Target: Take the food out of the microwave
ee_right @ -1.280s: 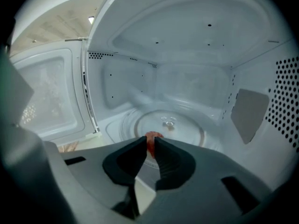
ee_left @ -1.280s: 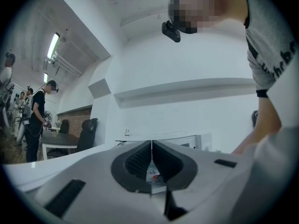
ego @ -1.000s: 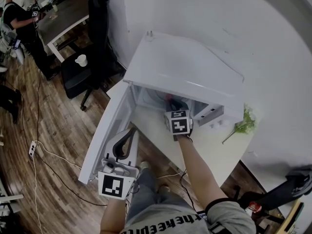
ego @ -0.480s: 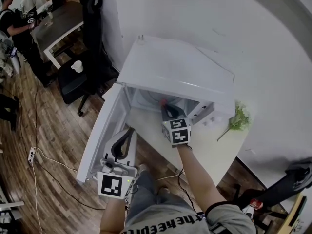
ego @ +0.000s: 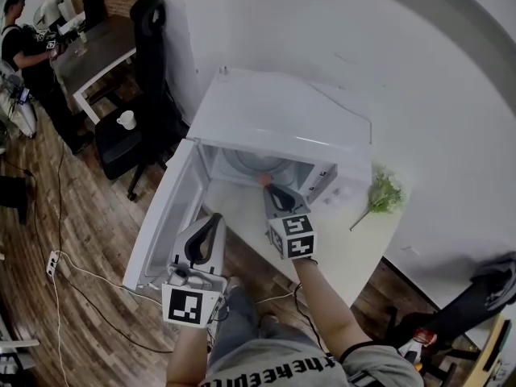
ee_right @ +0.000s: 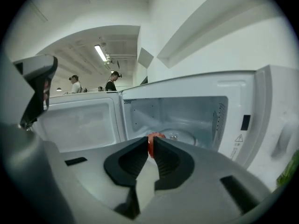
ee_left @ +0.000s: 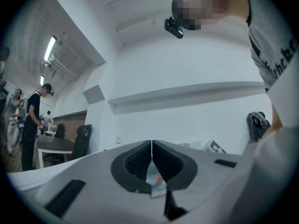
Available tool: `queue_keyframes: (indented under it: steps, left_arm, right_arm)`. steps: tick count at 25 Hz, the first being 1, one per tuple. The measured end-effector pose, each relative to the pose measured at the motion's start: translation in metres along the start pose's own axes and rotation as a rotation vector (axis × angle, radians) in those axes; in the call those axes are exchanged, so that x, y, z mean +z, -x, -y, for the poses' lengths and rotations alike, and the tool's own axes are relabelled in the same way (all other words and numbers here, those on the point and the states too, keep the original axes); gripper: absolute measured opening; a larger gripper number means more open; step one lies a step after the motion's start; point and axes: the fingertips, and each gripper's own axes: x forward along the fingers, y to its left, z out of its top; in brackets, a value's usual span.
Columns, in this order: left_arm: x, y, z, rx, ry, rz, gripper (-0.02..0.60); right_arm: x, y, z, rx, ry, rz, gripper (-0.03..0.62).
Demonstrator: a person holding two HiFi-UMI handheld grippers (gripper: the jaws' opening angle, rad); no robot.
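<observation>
The bit of red food (ee_right: 155, 136) is pinched in the right hand-held gripper (ego: 272, 192), whose jaws just tightened on it. A second ago it was inside the microwave (ego: 282, 115), and now it's backed out, so nearly done. Only its own view shows the turntable (ee_right: 183, 136) beyond the tips. The left hand-held gripper (ee_left: 152, 146) is clenched on nothing.

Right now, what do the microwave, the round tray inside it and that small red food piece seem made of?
Microwave: probably white-painted sheet metal; flat, smooth panels with a soft sheen.
Round tray: likely glass; pale, glossy, faintly see-through.
Red food piece: smooth and shiny, possibly plastic or real fruit; too small to tell.
</observation>
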Motion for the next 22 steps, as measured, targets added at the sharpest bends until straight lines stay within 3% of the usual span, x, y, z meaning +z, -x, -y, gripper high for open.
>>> queue_keyframes:
  steps: [3,22]
  left_arm:
    - [0.016,0.001,0.002,0.020,-0.021,0.051,0.009]
    - [0.043,0.024,0.044,0.005,-0.041,0.075,0.009]
  right_arm:
    - [0.004,0.018,0.000,-0.006,-0.014,0.019,0.035]
    - [0.035,0.131,0.003,-0.027,-0.024,0.151,0.040]
